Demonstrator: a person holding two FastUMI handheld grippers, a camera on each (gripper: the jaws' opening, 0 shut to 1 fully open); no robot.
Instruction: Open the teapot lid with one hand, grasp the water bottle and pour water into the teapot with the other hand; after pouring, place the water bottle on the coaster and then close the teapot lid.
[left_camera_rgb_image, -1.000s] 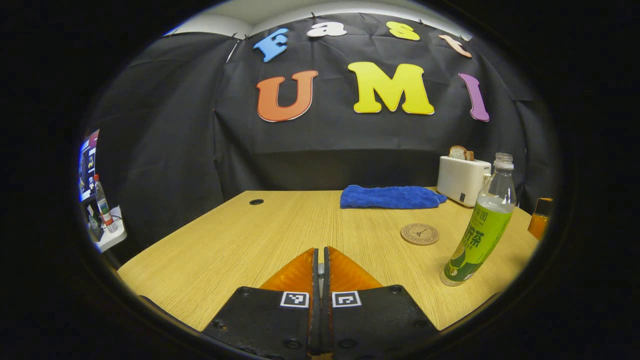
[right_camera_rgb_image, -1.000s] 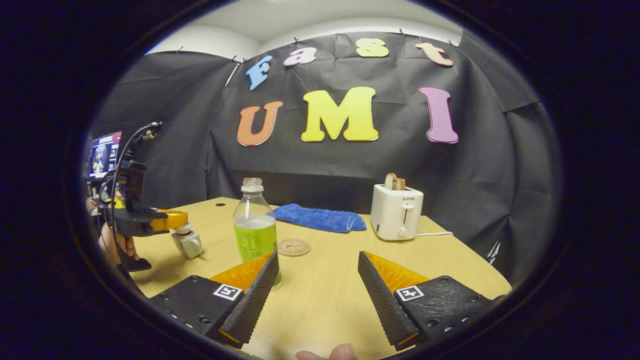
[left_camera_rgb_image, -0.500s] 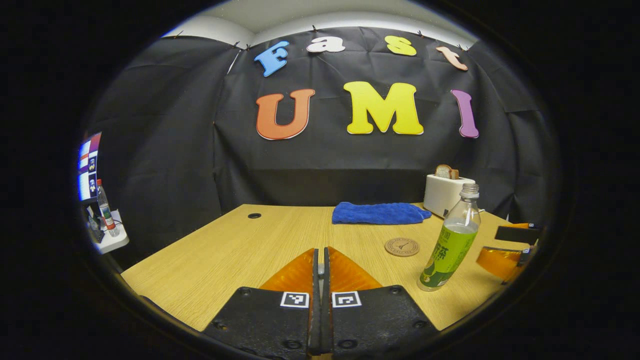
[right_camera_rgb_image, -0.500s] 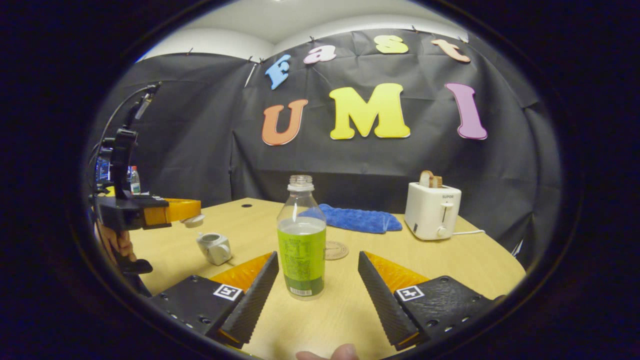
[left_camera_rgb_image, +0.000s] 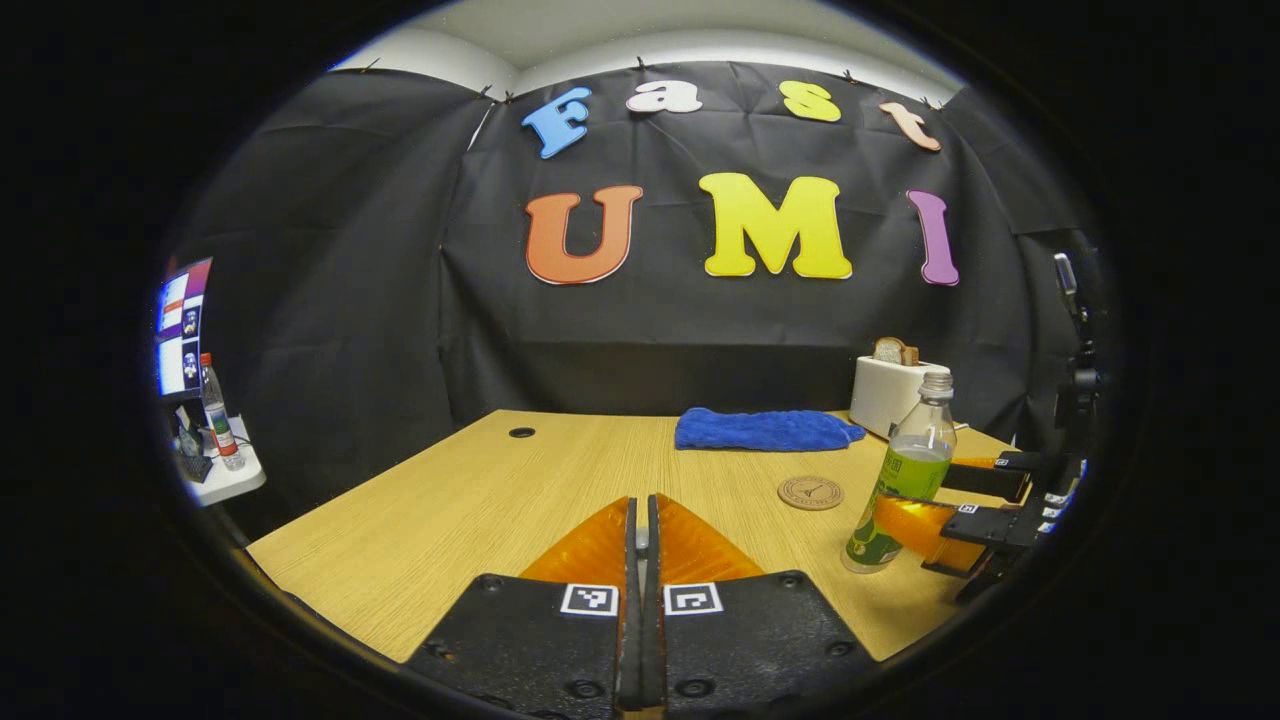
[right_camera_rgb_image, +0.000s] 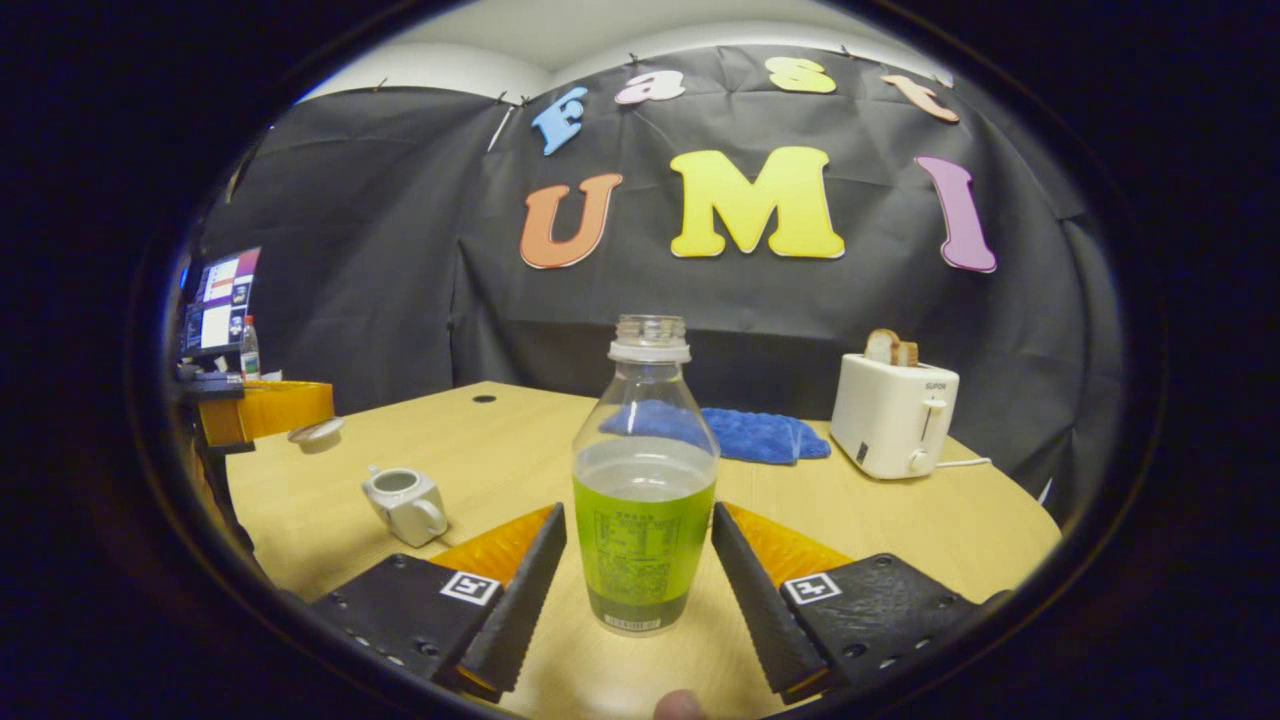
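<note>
Wooden table (right_camera_rgb_image: 900, 530): water bottle (right_camera_rgb_image: 645, 500) stands uncapped between the right gripper (right_camera_rgb_image: 640, 590)'s spread fingers — not yet pinched. Left gripper (left_camera_rgb_image: 640, 540), pinched on the lid (right_camera_rgb_image: 315, 432), holds it off the open teapot (right_camera_rgb_image: 405, 500) to its left. Coaster (left_camera_rgb_image: 811, 492) lies bare beyond the bottle.

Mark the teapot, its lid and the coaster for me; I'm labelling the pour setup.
teapot (right_camera_rgb_image: 404, 503), right gripper view, on its body.
teapot lid (right_camera_rgb_image: 316, 432), right gripper view, on its rim.
coaster (left_camera_rgb_image: 811, 492), left gripper view, on its centre.

Wooden table (right_camera_rgb_image: 900, 525) carries bottle (right_camera_rgb_image: 645, 480), teapot (right_camera_rgb_image: 405, 503), cloth (right_camera_rgb_image: 745, 432), toaster (right_camera_rgb_image: 893, 415), coaster (left_camera_rgb_image: 811, 492).
</note>
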